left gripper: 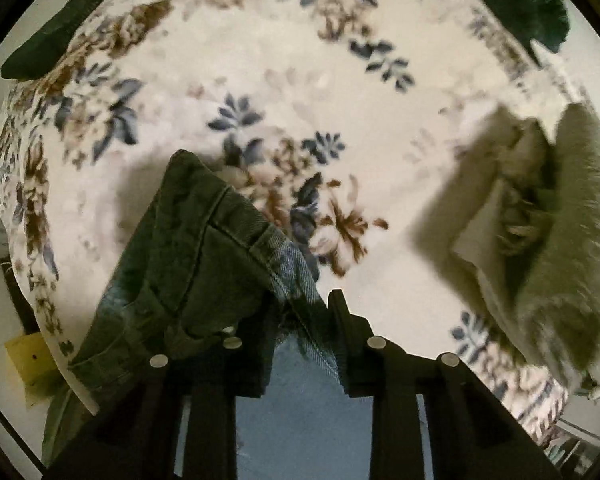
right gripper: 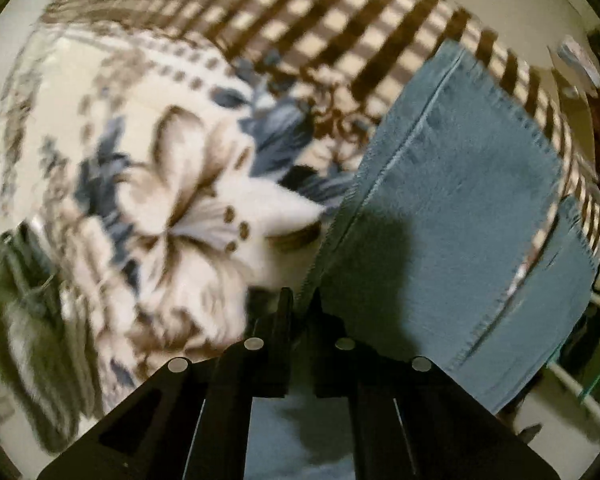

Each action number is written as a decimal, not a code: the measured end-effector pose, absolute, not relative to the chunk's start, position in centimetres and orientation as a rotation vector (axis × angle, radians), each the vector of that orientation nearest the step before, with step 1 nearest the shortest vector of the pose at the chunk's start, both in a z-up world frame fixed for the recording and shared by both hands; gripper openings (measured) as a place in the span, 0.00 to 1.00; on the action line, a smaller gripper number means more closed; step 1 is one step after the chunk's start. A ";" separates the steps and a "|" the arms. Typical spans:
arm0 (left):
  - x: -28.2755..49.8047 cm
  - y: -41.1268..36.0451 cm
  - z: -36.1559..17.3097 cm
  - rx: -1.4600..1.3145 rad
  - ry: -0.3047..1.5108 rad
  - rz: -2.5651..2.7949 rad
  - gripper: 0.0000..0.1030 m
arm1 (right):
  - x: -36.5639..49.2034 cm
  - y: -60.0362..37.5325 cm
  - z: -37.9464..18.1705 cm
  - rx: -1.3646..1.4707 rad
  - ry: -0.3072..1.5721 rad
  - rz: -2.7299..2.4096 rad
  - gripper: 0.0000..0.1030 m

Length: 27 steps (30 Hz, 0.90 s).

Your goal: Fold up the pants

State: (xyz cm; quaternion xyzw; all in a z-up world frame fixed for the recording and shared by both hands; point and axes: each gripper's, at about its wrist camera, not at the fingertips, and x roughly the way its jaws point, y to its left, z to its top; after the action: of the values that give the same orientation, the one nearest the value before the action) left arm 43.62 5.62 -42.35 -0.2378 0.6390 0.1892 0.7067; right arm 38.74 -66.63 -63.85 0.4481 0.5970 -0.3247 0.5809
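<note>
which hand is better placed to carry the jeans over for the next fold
Probably the left. The left gripper is shut on a lifted, bunched end of the blue denim jeans, raised off the floral blanket. The right gripper only pinches a side edge of a leg lying flat.

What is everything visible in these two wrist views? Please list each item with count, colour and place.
jeans: one pair, blue denim, hem ends spread on the blanket in the right wrist view, waist end bunched between the left gripper's fingers.
blanket: one, cream with blue and brown flowers and a brown check border, covering the surface.
fuzzy cloth: one, pale grey-green, right side of the left wrist view.
dark green cloths: two, upper corners of the left wrist view.
left gripper: one, black, shut on jeans.
right gripper: one, black, jaws almost together at the jeans' edge; grip unclear.
</note>
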 end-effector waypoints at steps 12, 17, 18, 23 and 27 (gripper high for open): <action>32.5 9.8 -34.5 -0.637 1.211 0.307 0.21 | 30.9 -66.0 -48.4 1.036 1.073 -0.451 0.05; 24.0 9.9 -38.3 -0.565 1.261 0.326 0.21 | 19.9 -65.8 -50.1 1.043 1.082 -0.459 0.05; 22.1 9.8 -40.0 -0.530 1.290 0.344 0.21 | 17.4 -66.1 -50.6 1.032 1.101 -0.471 0.05; 16.0 10.8 -48.8 -0.489 1.419 0.449 0.11 | 9.3 -65.5 -58.7 1.023 1.225 -0.557 0.05; 13.8 12.3 -53.2 -0.494 1.440 0.514 0.08 | 6.6 -65.4 -62.4 0.994 1.264 -0.593 0.05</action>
State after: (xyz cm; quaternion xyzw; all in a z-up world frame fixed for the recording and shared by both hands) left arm 13.77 12.30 -53.22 -0.2211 0.6451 0.2300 0.6943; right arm 6.59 -65.44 -62.37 0.4383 0.5573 -0.2616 0.6550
